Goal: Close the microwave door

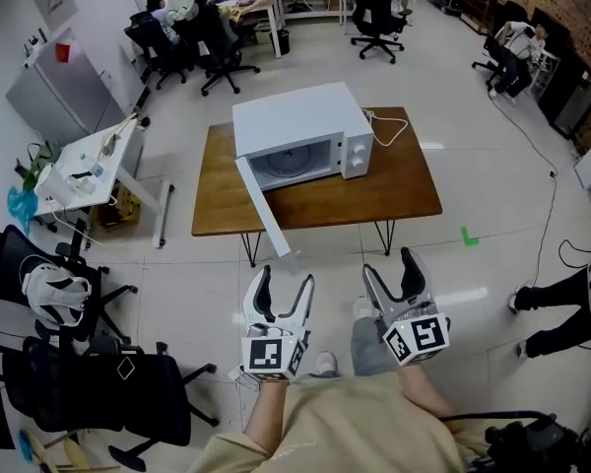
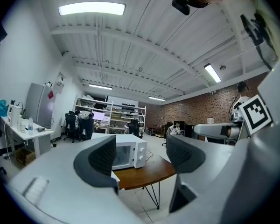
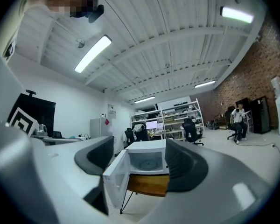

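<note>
Microwave, one, on the surface ahead of your left gripper and right gripper, both spread and empty; its single door stands open toward them.

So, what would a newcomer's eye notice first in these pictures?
The white microwave stands on the wooden table in the middle of the room, with its door swung wide open toward the person. Nearer, the left hand-held gripper and the right hand-held gripper are side by side, both open and empty.
</note>
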A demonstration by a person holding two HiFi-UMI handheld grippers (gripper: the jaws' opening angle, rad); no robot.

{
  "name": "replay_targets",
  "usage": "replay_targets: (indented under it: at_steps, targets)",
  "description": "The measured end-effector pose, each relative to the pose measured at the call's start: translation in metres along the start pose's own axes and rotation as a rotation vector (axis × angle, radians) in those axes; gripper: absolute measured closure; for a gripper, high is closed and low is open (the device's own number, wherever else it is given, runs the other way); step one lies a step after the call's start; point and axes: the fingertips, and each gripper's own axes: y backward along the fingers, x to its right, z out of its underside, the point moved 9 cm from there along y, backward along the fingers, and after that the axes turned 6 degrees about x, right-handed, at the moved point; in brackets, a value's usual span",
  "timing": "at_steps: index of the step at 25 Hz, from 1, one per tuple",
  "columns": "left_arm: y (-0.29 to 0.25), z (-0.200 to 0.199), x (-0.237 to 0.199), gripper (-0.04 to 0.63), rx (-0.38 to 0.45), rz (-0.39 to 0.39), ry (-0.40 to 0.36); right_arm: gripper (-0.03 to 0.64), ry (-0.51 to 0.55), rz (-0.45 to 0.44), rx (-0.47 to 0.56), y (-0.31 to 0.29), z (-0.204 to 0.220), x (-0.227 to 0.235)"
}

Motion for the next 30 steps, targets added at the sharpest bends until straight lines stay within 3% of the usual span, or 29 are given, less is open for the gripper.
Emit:
replay_targets:
  at_steps: [13, 18, 22, 27, 30]
  targets:
    - [-0.173, 0.049, 0.033, 0.262, -0.020, -0.103, -0.147, 0.279, 0.003, -0.122, -0.026, -0.115, 0.031, 0.174]
    - [-0.219, 0.064, 0.044, 0.262, -0.040, -0.158, -0.161, 0.279, -0.006, -0.157, -0.059, -0.147, 0.043, 0.230]
    - [-0.251, 0.077, 0.061, 0.262, -0.068, -0.195, -0.168, 0.279, -0.077, -0.162, -0.101, -0.170, 0.063, 0.280]
    - [-0.260, 0.093, 0.020, 0.291, -0.160, -0.236, -0.201, 0.281, -0.113, -0.184, -0.119, -0.208, 0.089, 0.294]
    - [-0.243, 0.108, -0.021, 0.304, -0.263, -0.241, -0.132, 0.281, -0.128, -0.175, -0.126, -0.226, 0.096, 0.293]
